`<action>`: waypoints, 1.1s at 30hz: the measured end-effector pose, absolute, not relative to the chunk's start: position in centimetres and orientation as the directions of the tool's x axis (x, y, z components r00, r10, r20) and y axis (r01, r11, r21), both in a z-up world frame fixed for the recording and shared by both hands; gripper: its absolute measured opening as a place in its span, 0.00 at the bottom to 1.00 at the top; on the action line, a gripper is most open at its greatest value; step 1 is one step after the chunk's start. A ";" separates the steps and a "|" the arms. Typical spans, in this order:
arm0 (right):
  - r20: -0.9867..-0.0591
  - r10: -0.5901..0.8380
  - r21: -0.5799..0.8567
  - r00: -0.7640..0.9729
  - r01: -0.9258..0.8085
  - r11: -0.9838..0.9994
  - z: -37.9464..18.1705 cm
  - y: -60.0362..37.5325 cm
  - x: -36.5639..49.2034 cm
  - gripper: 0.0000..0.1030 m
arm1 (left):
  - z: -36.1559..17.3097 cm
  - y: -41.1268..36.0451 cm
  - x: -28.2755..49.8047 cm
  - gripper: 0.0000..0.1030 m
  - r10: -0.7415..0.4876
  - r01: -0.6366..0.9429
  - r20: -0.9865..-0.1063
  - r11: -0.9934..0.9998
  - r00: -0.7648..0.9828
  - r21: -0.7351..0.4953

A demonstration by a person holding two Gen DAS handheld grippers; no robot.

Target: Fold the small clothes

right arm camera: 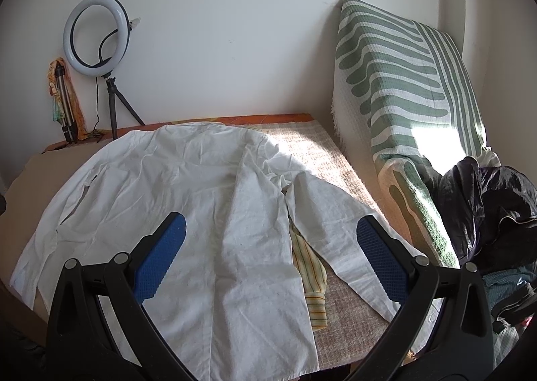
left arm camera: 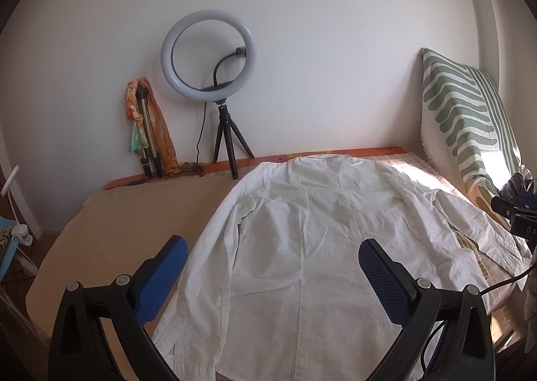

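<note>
A white long-sleeved shirt (left arm camera: 312,246) lies spread flat on the bed, hem toward me, collar toward the wall. In the right wrist view the shirt (right arm camera: 188,199) fills the middle, with its right sleeve (right arm camera: 339,243) angled out over a woven mat. A yellow striped cloth (right arm camera: 312,277) lies between the shirt body and that sleeve. My left gripper (left arm camera: 272,256) is open and empty, hovering over the shirt's lower half. My right gripper (right arm camera: 270,233) is open and empty, above the shirt's right side near the sleeve.
A ring light on a small tripod (left arm camera: 209,55) and a folded tripod wrapped in cloth (left arm camera: 147,126) stand at the wall. A green-patterned cushion (right arm camera: 399,79) leans at the right. Dark clothes (right arm camera: 486,206) are piled at the right edge. Tan bedding (left arm camera: 134,213) lies left of the shirt.
</note>
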State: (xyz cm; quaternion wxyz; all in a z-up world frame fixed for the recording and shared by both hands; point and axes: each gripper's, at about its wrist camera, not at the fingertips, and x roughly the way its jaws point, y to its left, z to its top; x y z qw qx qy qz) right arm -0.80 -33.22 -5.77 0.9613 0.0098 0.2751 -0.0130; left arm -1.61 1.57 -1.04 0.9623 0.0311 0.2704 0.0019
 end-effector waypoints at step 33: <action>-0.524 0.003 0.027 0.852 0.014 1.000 -5.3 -32.9 -1.0 1.00 | -1.3 1.6 -1.6 1.00 0.024 0.008 -0.525 0.998 0.851 0.060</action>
